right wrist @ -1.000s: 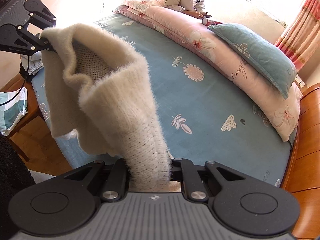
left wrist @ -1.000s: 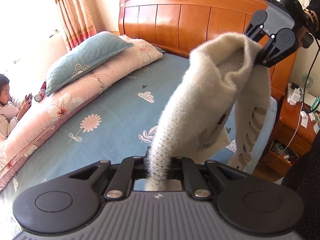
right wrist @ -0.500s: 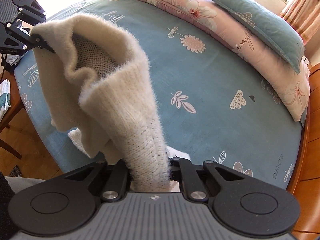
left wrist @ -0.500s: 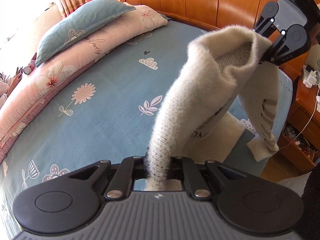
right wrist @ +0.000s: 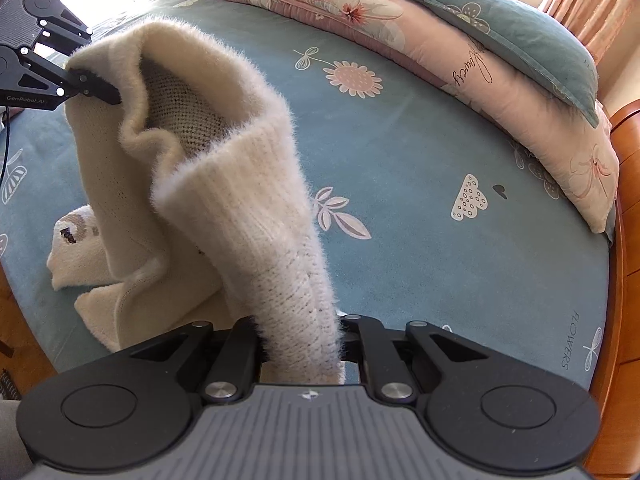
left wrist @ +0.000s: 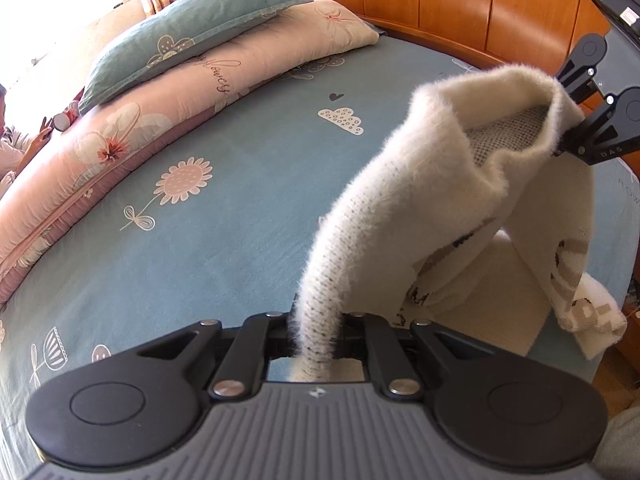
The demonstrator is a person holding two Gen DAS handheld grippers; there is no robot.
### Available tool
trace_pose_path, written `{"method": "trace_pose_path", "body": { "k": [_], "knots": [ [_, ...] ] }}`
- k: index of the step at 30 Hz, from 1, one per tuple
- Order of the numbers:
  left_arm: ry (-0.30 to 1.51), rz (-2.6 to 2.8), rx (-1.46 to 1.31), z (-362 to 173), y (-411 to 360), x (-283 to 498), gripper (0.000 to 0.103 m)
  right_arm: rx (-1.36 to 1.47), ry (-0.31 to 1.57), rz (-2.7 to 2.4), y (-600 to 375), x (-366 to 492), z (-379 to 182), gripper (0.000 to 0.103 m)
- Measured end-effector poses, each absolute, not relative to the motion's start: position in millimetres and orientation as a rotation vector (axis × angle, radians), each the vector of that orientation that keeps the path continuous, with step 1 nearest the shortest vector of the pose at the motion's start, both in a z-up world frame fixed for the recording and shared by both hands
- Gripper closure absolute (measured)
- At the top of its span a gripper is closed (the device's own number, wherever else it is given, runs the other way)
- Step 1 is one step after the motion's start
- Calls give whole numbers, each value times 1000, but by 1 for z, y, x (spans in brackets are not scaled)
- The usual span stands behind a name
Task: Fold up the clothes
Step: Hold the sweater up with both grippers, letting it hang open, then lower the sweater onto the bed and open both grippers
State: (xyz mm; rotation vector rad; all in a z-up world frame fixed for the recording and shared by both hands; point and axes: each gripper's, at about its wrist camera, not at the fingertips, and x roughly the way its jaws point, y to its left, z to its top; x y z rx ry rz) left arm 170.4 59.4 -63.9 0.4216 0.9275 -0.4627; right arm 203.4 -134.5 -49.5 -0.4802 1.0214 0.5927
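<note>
A fluffy cream knit sweater (left wrist: 404,200) with brown pattern hangs between my two grippers over the blue bed sheet (left wrist: 224,216). My left gripper (left wrist: 316,324) is shut on one end of it. My right gripper (right wrist: 300,332) is shut on the other end; it also shows in the left wrist view (left wrist: 568,148) at the upper right. The left gripper shows in the right wrist view (right wrist: 100,90) at the upper left. The sweater (right wrist: 224,176) sags between them, and its lower part and a sleeve (right wrist: 76,240) rest on the sheet near the bed's edge.
A rolled pink quilt (left wrist: 132,136) with a teal pillow (left wrist: 192,28) on it lies along the far side of the bed. The wooden headboard (left wrist: 460,4) is at the back. Wooden floor (right wrist: 16,320) lies beyond the near bed edge.
Both grippers have moved down and forward over the bed with the sweater. The sweater's lower part now lies on the sheet.
</note>
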Motion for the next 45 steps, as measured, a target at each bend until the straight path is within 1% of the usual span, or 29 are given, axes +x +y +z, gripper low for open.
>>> {"method": "trace_pose_path", "body": {
  "k": [4,8,10,12,13,15,16,17,19,22,25,29,32,33,39,43,45],
  "knots": [
    [908,-466,467,-102,53,174,96,-446,1016,591,-133,210,-91,90],
    [872,-460,516,-122,45,194,94,-448,1024,584,-131,216,-135,90],
    [863,-432,515,-130,43,214,90,-431,1024,575,-131,225,-150,90],
    [854,-401,512,-138,40,236,83,-396,1008,559,-130,238,-160,90],
    [853,-375,516,-142,38,247,79,-379,996,545,-129,248,-164,88],
    [846,-310,522,-148,34,264,66,-343,959,479,-126,268,-168,71],
    [839,-276,522,-151,32,271,64,-321,946,433,-125,280,-169,54],
    [825,-254,516,-151,30,275,64,-300,943,405,-123,289,-170,48],
    [800,-248,492,-150,32,277,64,-263,934,393,-122,301,-171,47],
    [791,-225,468,-147,38,276,64,-245,896,387,-121,301,-168,40],
    [844,-224,390,-146,46,271,64,-195,867,400,-127,294,-161,34],
    [864,-258,330,-147,43,246,63,-144,855,389,-138,274,-154,33],
    [880,-296,301,-153,38,221,54,-110,854,380,-147,259,-151,33],
    [883,-306,290,-155,37,211,53,-101,861,376,-151,252,-152,33],
    [944,-349,218,-168,29,170,53,5,889,353,-178,212,-155,32],
    [988,-351,162,-174,25,161,53,121,850,410,-190,192,-147,31],
    [984,-350,154,-172,22,157,53,160,841,449,-193,184,-143,27]
  ]
}}
